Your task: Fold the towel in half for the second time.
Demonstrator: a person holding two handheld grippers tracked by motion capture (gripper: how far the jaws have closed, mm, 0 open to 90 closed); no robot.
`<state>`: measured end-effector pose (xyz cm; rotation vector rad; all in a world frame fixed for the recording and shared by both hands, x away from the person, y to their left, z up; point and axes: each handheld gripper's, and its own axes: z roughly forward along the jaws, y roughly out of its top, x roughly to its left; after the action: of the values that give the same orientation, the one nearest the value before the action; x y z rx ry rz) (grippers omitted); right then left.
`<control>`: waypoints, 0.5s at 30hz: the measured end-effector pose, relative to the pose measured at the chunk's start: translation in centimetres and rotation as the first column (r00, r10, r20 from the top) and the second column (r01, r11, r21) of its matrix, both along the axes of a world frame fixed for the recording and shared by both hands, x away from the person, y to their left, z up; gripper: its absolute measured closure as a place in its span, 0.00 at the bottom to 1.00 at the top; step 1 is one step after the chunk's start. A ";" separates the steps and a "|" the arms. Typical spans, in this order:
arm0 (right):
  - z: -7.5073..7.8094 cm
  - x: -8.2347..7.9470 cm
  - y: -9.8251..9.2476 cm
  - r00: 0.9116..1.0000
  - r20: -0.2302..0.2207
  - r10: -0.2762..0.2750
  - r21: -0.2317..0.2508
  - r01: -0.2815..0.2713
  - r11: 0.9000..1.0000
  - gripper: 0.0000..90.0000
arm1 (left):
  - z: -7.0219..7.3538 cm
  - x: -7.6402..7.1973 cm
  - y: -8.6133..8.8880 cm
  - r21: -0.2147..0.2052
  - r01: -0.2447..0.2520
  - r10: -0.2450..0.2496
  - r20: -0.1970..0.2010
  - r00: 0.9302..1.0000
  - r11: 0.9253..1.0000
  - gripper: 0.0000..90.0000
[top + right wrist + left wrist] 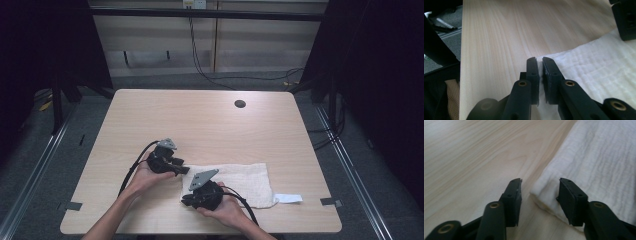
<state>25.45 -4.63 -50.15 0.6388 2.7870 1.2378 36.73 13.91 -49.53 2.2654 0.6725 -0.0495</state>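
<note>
Pinching the near-left corner of the white towel [599,75], right gripper [540,62] with jaws drawn almost together and a thin fold of cloth caught between the pads. Seen from the high view as the right gripper [186,200], held low at the towel's [245,182] near-left corner in the person's right hand [227,210], grey plate on top, cable trailing back toward the table's near edge.

Straddling the other left corner of the same towel [599,165], left gripper [540,188] with jaws about half open. One jaw over bare wood, the other over the cloth, and the folded corner lying in the gap between them. No pad pressing on the fabric in the left gripper view, though whether the cloth-side pad just brushes it cannot be told. In the high view, left gripper [184,167] reaching from the left hand [145,175] to the towel's far-left corner, close beside the right one.

Lying flat on the light wooden table [200,120], towel toward the near right part of the top, long side running left to right, with a small white label [289,198] poking out at its near-right corner. Farther back on the table, a dark round hole [240,104], well apart from the cloth.
</note>
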 end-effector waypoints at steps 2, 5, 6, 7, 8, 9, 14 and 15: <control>0.0 0.0 0.0 1.000 -0.019 -0.010 0.009 0.010 1.000 0.93 | -0.2 -0.1 -0.1 -0.002 0.004 -0.004 0.002 1.000 1.000 0.63; 0.0 0.0 0.0 1.000 -0.017 -0.009 0.002 0.009 1.000 0.93 | -0.1 -0.2 -0.1 0.008 0.015 -0.016 0.007 1.000 1.000 0.64; 0.1 0.0 0.0 1.000 -0.021 -0.012 -0.001 0.012 1.000 0.93 | -0.1 -0.4 -0.3 0.012 0.040 -0.040 0.004 0.999 0.999 0.72; 0.1 0.0 0.1 1.000 -0.020 -0.014 -0.004 0.014 1.000 0.93 | -0.1 -0.4 -0.3 0.012 0.040 -0.040 0.004 0.999 0.999 0.79; 0.1 0.0 0.1 1.000 -0.020 -0.014 -0.004 0.014 1.000 0.93 | -0.2 -0.6 -0.5 0.002 0.059 -0.059 -0.001 0.998 0.998 0.79; 0.1 0.0 0.1 1.000 -0.012 -0.011 -0.006 0.010 1.000 0.93 | -0.2 -0.8 -0.7 0.014 0.069 -0.069 0.016 0.997 0.998 0.84; 0.1 -0.2 0.2 1.000 -0.011 -0.013 -0.008 0.013 1.000 0.93 | -0.3 -0.9 -1.0 0.007 0.081 -0.081 0.005 0.997 0.997 0.93; 0.1 -0.2 0.2 1.000 -0.013 -0.013 -0.007 0.013 1.000 0.93 | -0.2 -1.0 -0.9 0.009 0.074 -0.074 0.000 0.997 0.997 0.94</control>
<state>25.26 -4.43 -50.02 0.6664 2.7913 1.2260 35.76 12.99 -49.75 2.2986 0.5898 -0.0815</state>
